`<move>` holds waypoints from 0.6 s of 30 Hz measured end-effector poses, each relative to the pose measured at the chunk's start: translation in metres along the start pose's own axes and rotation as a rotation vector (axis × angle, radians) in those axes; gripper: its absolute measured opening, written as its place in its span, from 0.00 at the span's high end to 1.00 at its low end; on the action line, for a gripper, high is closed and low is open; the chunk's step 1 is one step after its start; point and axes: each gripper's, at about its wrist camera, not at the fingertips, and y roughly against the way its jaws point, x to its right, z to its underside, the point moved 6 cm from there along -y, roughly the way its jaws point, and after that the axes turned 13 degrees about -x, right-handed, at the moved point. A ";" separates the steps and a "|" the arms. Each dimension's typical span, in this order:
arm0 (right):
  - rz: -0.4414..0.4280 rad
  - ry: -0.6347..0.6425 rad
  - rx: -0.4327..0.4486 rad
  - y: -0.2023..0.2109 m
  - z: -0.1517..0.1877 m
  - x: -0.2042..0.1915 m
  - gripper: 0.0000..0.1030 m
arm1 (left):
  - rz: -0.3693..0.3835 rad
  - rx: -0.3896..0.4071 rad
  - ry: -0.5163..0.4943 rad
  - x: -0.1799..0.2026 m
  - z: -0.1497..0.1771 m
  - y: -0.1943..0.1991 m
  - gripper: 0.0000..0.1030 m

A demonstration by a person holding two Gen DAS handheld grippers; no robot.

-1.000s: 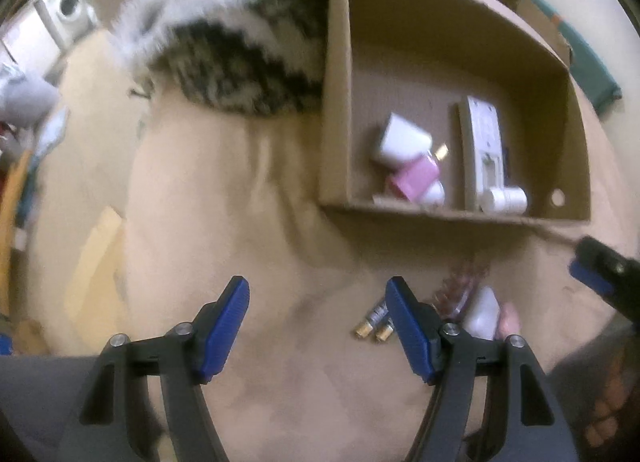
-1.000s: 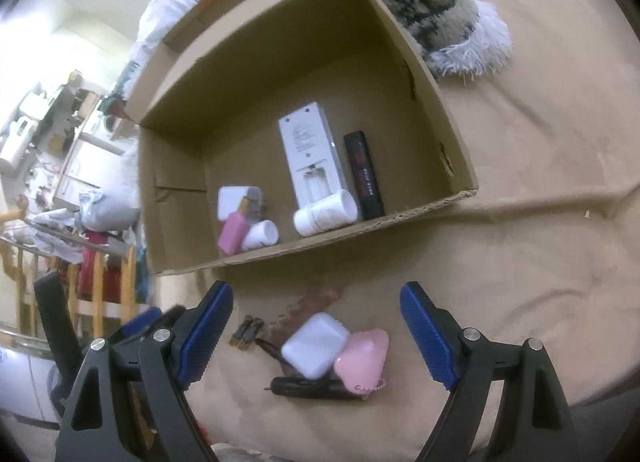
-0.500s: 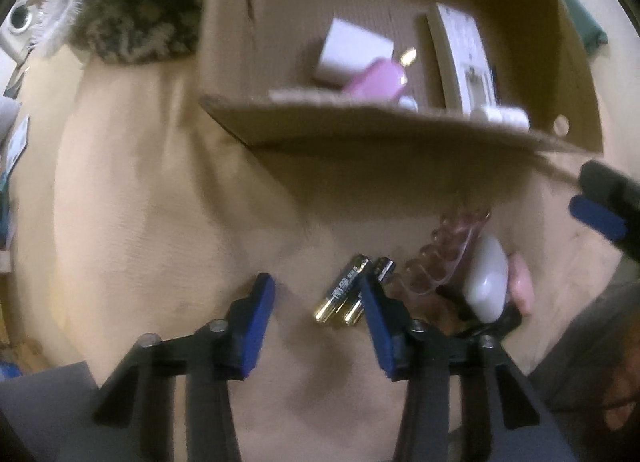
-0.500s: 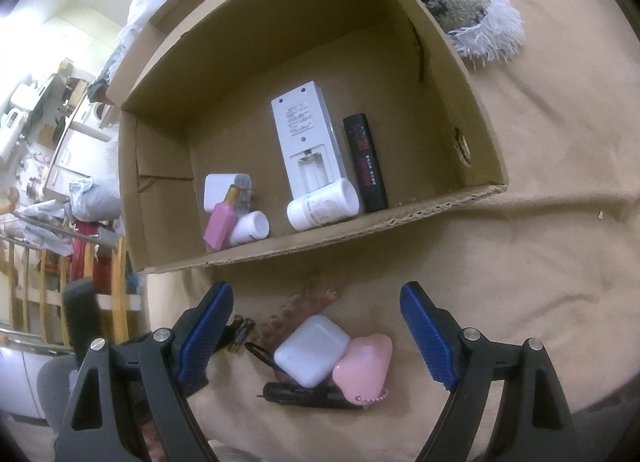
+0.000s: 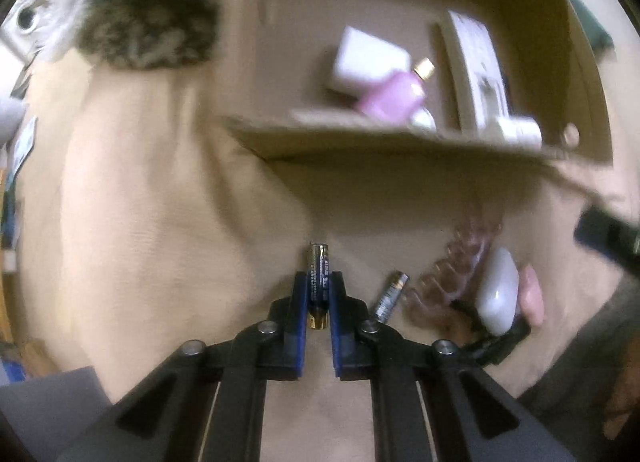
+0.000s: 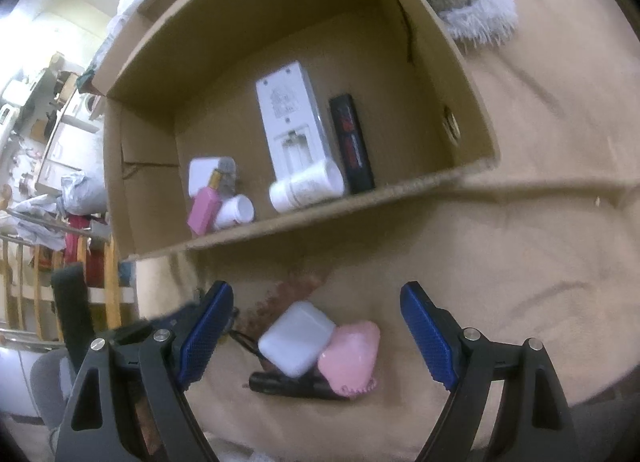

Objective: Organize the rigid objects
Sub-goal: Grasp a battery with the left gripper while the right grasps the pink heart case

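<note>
Left claw (image 5: 319, 292) was clamped on a battery (image 5: 318, 282), held end-on just above the tan blanket (image 5: 140, 221). A second battery (image 5: 389, 296) lay just beside it on the blanket. Right claw (image 6: 316, 336) stood wide, straddling a white case (image 6: 296, 338) touching a pink case (image 6: 352, 358), near the cardboard box (image 6: 280, 225).

Both fisheye views are dim and warm-toned with dark vignetted, bowed edges, the left wrist view motion-blurred across the cardboard box (image 5: 400, 141), the right wrist view sharper, with bright glare from the room at upper left.
</note>
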 end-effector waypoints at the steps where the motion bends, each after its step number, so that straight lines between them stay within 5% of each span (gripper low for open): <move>1: -0.009 -0.006 -0.016 -0.002 0.003 0.002 0.12 | 0.006 0.013 0.021 -0.003 0.000 0.004 0.91; 3: -0.043 -0.038 -0.054 -0.008 0.013 0.009 0.12 | 0.012 0.027 0.038 -0.006 0.002 0.009 0.91; 8: -0.063 -0.100 -0.130 -0.030 0.031 0.021 0.39 | 0.027 0.054 0.052 -0.006 0.004 0.021 0.91; 14: -0.018 -0.126 -0.154 -0.048 0.038 0.024 0.39 | 0.033 0.061 0.051 -0.015 0.009 0.028 0.91; 15: -0.020 -0.124 -0.149 -0.049 0.037 0.023 0.42 | 0.035 0.060 0.054 -0.017 0.011 0.029 0.91; 16: -0.026 -0.120 -0.145 -0.048 0.037 0.023 0.60 | 0.039 0.059 0.056 -0.030 0.005 0.033 0.91; 18: -0.032 -0.108 -0.137 -0.046 0.037 0.021 0.62 | 0.044 0.060 0.063 -0.036 0.001 0.037 0.91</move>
